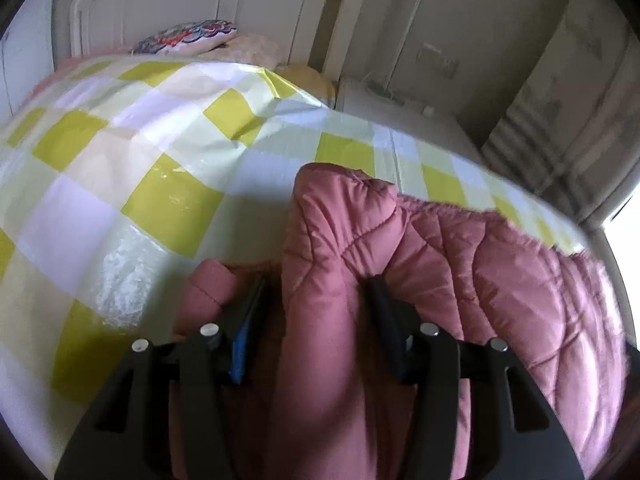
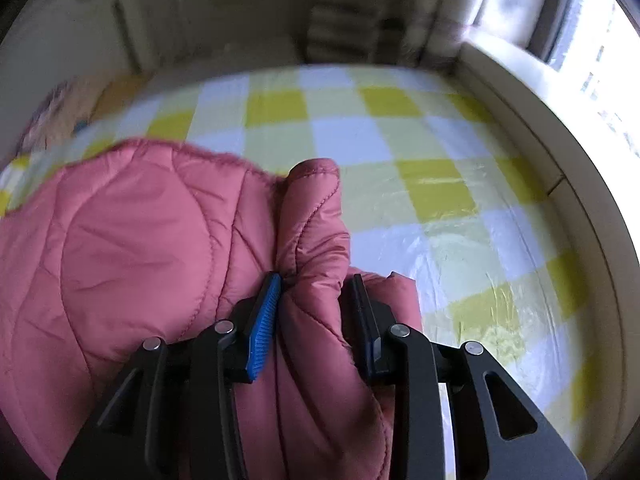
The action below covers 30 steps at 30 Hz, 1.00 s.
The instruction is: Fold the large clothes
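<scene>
Both grippers, left [image 1: 316, 292] & right [image 2: 312, 292], probably pinch pink quilted jacket [image 2: 132, 240] folds

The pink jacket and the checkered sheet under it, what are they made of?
The pink jacket looks like smooth, slightly shiny padded fabric, maybe nylon: it is puffy with stitched quilt lines. The checkered sheet looks like thin plastic or coated cloth: it gleams with bright glare and crinkles. I cannot be sure of either.

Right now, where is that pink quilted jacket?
The pink quilted jacket lies on the yellow-checked bed cover, at its near edge in both wrist views, a bunched fold between each hand-held gripper's fingers.
</scene>
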Tool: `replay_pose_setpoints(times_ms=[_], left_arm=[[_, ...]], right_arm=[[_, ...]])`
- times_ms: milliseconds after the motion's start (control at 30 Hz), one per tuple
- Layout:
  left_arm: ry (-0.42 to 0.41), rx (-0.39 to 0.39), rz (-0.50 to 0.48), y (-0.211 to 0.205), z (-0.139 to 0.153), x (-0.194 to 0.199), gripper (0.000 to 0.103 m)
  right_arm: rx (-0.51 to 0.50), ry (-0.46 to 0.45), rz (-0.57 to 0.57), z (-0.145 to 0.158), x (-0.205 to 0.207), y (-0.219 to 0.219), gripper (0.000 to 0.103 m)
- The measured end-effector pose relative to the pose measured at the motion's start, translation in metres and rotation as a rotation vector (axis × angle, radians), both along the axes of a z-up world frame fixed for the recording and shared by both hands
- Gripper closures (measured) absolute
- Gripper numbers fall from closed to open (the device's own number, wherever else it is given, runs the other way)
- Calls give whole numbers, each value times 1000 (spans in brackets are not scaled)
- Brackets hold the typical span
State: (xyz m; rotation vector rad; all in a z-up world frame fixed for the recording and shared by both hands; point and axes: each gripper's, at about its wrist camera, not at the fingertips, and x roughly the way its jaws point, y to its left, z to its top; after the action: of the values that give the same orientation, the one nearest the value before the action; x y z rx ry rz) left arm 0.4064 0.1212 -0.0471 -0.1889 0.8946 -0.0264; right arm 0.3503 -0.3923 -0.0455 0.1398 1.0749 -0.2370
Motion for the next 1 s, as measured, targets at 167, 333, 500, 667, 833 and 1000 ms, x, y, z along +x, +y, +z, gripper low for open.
replay_pose_setpoints(times_ms=[167, 333, 500, 667, 833, 1000], left_arm=[[3, 120, -4, -14, 0, -27, 51], [9, 100, -19, -2, -2, -92, 51], [22, 73, -37, 14, -1, -176, 51], [0, -96, 1, 44, 18, -194, 46], [-39, -155, 74, 62, 9, -162, 14], [13, -171, 59, 61, 11, -156, 10]], right_arm=[[61, 9, 78, -2, -34, -4, 76], [33, -40, 157, -4, -101, 6, 76], [91, -95, 210, -6, -174, 7, 76], [10, -202, 116, 14, -194, 1, 80], [96, -206, 20, -4, -173, -23, 77], [223, -218, -89, 12, -187, -51, 16]])
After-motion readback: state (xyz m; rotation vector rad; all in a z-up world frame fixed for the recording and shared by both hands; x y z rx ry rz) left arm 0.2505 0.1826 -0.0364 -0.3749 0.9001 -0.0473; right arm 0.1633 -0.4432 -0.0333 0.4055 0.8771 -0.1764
